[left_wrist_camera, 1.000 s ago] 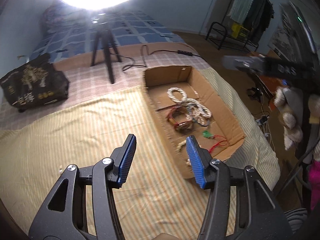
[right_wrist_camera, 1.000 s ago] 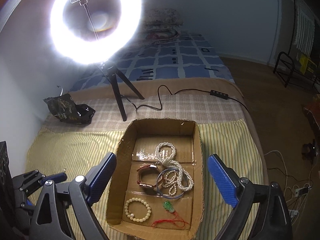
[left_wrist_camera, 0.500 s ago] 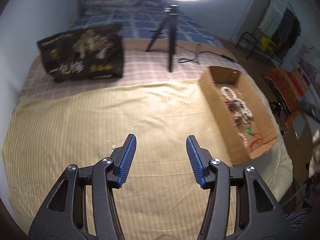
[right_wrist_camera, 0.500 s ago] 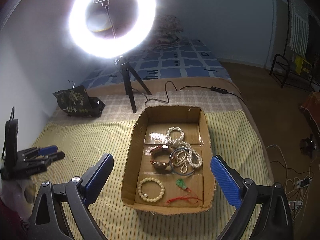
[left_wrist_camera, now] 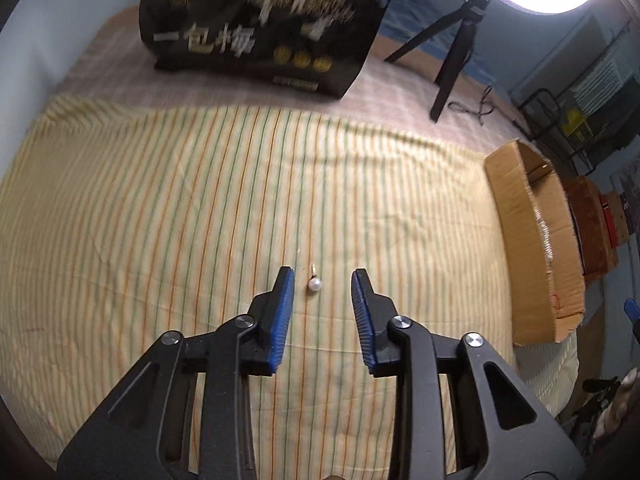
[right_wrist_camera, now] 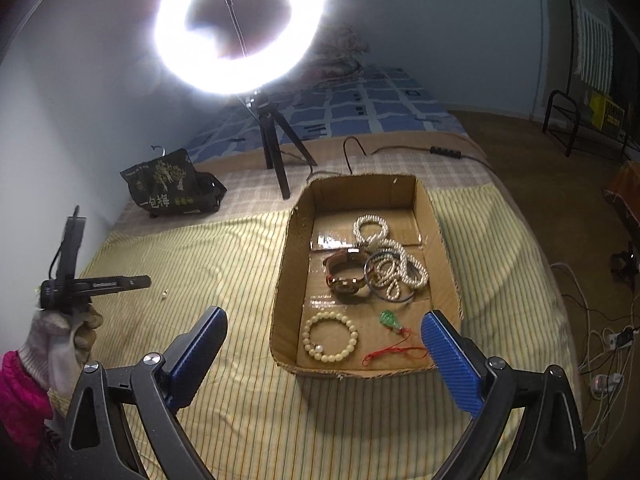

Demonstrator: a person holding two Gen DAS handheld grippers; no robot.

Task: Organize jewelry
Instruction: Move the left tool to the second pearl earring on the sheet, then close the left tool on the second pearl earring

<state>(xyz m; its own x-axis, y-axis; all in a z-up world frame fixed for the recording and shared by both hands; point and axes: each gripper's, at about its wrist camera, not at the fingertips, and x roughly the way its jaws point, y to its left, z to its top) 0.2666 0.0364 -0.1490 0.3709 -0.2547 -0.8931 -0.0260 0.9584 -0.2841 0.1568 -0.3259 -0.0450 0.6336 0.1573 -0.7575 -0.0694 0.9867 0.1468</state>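
Note:
A small pearl earring (left_wrist_camera: 314,284) lies on the striped sheet, between the tips of my open left gripper (left_wrist_camera: 322,280), apart from both pads. It shows as a tiny white speck in the right wrist view (right_wrist_camera: 164,293). The cardboard box (right_wrist_camera: 286,264) holds pearl necklaces (right_wrist_camera: 390,262), a brown bracelet (right_wrist_camera: 345,274), a bead bracelet (right_wrist_camera: 330,336) and a green pendant on red cord (right_wrist_camera: 390,320). My right gripper (right_wrist_camera: 324,340) is open and empty, above the box's near end. The left gripper (right_wrist_camera: 134,280) shows at the left there.
A black printed bag (left_wrist_camera: 264,24) stands at the far side of the bed. A ring light on a tripod (right_wrist_camera: 240,24) stands behind the box. The box (left_wrist_camera: 532,248) is at the right in the left wrist view. Cables lie on the floor at right (right_wrist_camera: 600,344).
My left gripper has swung left, away from the box, and come down low over the sheet around the pearl earring. The right gripper has drawn back slightly from the box.

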